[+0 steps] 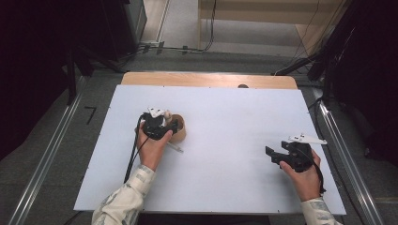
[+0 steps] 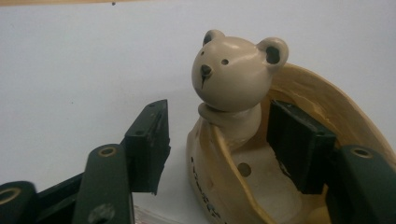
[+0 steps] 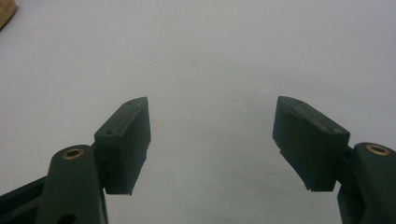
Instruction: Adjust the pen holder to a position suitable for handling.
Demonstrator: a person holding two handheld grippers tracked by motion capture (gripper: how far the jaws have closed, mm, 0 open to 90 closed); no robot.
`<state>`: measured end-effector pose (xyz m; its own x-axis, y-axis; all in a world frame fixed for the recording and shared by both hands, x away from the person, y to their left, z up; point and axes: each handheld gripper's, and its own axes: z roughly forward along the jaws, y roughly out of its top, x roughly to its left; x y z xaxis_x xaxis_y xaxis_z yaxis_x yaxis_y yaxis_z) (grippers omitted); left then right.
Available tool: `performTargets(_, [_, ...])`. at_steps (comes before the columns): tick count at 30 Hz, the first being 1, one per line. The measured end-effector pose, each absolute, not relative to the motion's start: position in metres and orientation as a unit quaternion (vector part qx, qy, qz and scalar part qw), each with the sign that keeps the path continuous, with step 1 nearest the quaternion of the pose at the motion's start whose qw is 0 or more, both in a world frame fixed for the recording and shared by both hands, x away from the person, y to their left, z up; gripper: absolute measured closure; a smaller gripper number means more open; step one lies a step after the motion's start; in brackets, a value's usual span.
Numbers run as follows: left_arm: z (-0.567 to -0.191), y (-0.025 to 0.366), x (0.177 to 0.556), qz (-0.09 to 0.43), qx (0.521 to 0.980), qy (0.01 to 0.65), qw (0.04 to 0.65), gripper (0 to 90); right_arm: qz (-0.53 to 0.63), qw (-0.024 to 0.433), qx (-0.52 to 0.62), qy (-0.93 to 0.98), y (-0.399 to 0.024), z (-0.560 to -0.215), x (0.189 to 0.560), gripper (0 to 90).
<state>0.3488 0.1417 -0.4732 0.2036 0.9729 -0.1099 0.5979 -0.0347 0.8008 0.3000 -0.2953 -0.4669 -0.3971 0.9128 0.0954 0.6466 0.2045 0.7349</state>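
Observation:
A tan ceramic cup with a bear figure on its rim stands left of centre on the white board. My left gripper reaches over it from the near side. In the left gripper view its jaws straddle the bear and the cup wall. The right pad sits inside the cup against the bear's back. The left pad stands outside, a small gap away from the wall. My right gripper rests low over bare board at the right, open with nothing between its jaws.
A thin pale stick lies on the white board just in front of the cup. The left gripper's cable trails toward the near edge. A wooden strip borders the far side, with metal rails on the floor at both sides.

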Motion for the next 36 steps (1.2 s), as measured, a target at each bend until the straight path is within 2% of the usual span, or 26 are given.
performTargets(2, [-0.474,0.141,0.349,0.244,0.677,0.580,0.383,48.1,0.361,0.184,0.518,0.753,-0.296,-0.467,0.300,26.6])
performTargets(4, [-0.474,0.141,0.350,0.243,0.679,0.578,0.382,55.3,0.360,0.184,0.519,0.753,-0.296,-0.467,0.300,26.6])
performTargets(8, [-0.473,0.142,0.351,0.247,0.677,0.580,0.380,61.7,0.360,0.185,0.518,0.754,-0.296,-0.468,0.299,26.6])
performTargets(16, [-0.472,0.139,0.351,0.273,0.687,0.566,0.365,66.5,0.360,0.186,0.519,0.753,-0.296,-0.467,0.299,26.6])
performTargets(26, [-0.472,0.142,0.352,0.249,0.681,0.573,0.383,67.0,0.361,0.184,0.522,0.750,-0.297,-0.466,0.299,26.6])
performTargets(36, [-0.467,0.116,0.361,0.249,0.697,0.548,0.390,67.3,0.364,0.187,0.527,0.745,-0.307,-0.464,0.292,26.6])
